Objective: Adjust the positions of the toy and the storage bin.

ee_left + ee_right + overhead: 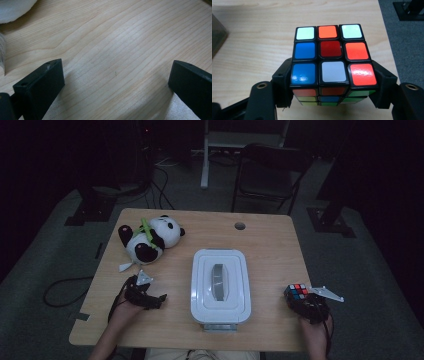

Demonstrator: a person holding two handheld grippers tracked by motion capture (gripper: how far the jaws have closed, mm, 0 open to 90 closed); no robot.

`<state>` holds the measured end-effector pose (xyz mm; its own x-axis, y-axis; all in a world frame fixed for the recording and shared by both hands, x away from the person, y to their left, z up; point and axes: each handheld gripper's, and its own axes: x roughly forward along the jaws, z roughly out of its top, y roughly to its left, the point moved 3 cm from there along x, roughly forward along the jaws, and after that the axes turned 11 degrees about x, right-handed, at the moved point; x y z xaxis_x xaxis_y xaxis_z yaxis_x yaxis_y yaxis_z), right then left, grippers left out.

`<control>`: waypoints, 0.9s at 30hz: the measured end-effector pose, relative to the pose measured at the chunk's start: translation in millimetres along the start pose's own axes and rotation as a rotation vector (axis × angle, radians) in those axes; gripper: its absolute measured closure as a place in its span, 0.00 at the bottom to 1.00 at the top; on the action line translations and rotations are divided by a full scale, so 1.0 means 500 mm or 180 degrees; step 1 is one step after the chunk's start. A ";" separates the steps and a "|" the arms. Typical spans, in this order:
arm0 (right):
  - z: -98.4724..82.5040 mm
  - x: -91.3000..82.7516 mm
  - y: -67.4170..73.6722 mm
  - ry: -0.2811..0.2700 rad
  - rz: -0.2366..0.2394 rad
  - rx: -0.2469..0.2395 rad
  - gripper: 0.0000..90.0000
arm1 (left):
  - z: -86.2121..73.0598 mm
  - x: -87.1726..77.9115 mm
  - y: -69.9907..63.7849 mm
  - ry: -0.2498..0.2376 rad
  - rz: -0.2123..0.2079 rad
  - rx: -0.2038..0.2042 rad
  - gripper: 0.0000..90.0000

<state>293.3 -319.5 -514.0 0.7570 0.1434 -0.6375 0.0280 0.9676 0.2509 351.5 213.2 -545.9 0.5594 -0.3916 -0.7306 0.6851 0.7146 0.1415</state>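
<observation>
A scrambled puzzle cube (332, 50) with red, blue, white and orange stickers sits between the two black jaws of my right gripper (333, 82), which press on its left and right sides. In the high view the cube (295, 290) and right gripper (300, 297) are near the table's front right corner. My left gripper (159, 299) rests at the front left, pointing right toward the white box. Its fingers (40, 85) stand wide apart over bare wood, with nothing between them.
A white lidded box (220, 285) with a grey handle stands in the middle front of the wooden table (270, 245). A panda plush (150, 237) lies at the back left; its white edge (12, 7) is near the left gripper. A chair (270, 175) stands behind the table.
</observation>
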 end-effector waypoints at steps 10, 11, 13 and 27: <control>-0.045 -0.014 -0.001 0.0069 -0.0016 -0.0012 0.37 | 0.000 0.000 0.000 0.0000 0.0000 0.0000 0.01; -0.047 -0.015 0.000 0.0069 -0.0013 -0.0033 0.37 | 0.000 0.000 0.000 0.0000 0.0000 -0.0002 0.01; -0.050 -0.016 0.001 0.0056 -0.0049 -0.0083 0.37 | 0.000 0.000 0.000 0.0000 0.0000 -0.0002 0.01; -0.059 -0.030 -0.004 0.0024 0.0080 -0.0111 0.22 | -0.001 -0.001 0.000 0.0006 0.0007 -0.0012 0.01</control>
<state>262.6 -317.5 -526.5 0.7522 0.1692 -0.6369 -0.0139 0.9703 0.2414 350.9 213.5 -545.8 0.5602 -0.3889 -0.7314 0.6820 0.7177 0.1407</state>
